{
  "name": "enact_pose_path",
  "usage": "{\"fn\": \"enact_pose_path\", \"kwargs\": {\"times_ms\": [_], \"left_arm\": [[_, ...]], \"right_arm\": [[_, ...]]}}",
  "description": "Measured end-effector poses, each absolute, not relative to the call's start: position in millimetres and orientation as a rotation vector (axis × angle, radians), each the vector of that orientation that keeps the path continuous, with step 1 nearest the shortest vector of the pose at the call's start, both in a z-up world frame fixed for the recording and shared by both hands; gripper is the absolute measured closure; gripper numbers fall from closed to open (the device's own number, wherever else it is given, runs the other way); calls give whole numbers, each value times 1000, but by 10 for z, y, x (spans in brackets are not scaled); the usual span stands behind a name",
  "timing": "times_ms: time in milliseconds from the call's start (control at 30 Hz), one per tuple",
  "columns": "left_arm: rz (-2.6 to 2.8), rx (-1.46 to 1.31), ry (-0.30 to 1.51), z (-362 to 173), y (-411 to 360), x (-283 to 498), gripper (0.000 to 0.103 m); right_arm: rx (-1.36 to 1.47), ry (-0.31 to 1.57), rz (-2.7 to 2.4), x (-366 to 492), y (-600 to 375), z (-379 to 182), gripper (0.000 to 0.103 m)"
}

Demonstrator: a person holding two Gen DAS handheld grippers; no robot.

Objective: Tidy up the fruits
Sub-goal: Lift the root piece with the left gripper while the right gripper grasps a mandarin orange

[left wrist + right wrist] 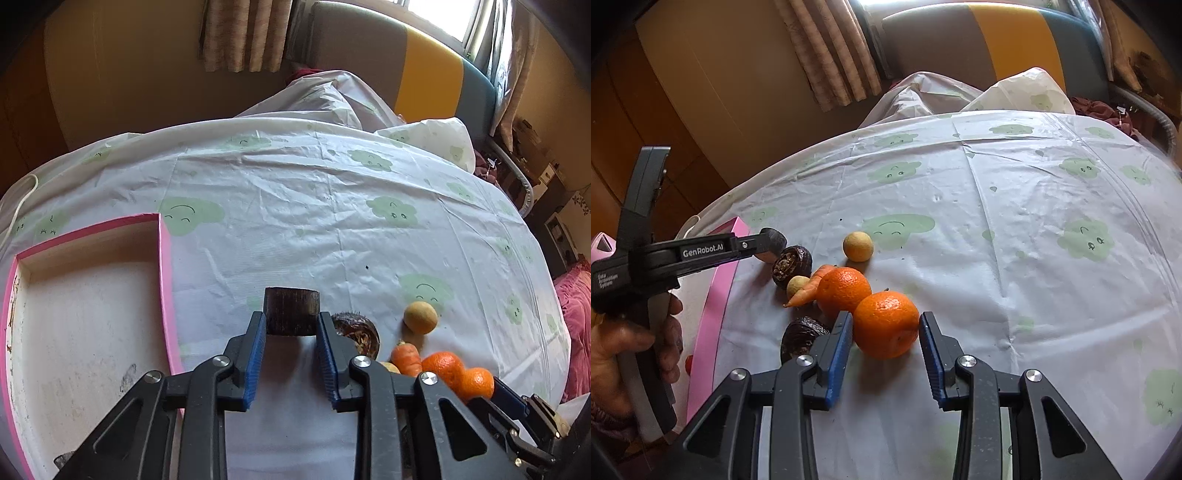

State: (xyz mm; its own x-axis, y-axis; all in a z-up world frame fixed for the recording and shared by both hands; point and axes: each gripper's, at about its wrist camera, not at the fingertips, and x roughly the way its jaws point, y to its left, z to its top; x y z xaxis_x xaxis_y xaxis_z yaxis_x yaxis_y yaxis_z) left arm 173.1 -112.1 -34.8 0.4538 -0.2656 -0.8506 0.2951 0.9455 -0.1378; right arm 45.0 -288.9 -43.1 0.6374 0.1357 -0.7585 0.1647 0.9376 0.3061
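The left gripper (291,325) is clamped on a dark brown chunk (291,310), held level just right of the pink box (164,280). The right gripper (886,332) straddles the near orange (885,325), fingers spread. Bare tablecloth (1034,258) stretches far and right.

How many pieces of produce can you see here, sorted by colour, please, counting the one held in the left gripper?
Orange: 3, two oranges and a carrot
Yellow-tan: 2, round fruits
Dark brown: 3, one piece held in the left gripper, two on the cloth
Total: 8
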Motion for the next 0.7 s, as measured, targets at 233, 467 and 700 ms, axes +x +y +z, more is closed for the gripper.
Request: {"fn": "enact_pose_path", "kwargs": {"times_ms": [233,467,700], "left_arm": [[-394,-4,1098,-439,-1043,1685,64],[-373,-31,1094,-463,-1041,1692,60],[-395,20,1075,-449,-1058,1582,67]], "right_arm": [[390,887,-22,443,-2914,-458,54],[405,885,-12,431,-2946,-471,46],[378,877,4,441,-2940,-455,60]]}}
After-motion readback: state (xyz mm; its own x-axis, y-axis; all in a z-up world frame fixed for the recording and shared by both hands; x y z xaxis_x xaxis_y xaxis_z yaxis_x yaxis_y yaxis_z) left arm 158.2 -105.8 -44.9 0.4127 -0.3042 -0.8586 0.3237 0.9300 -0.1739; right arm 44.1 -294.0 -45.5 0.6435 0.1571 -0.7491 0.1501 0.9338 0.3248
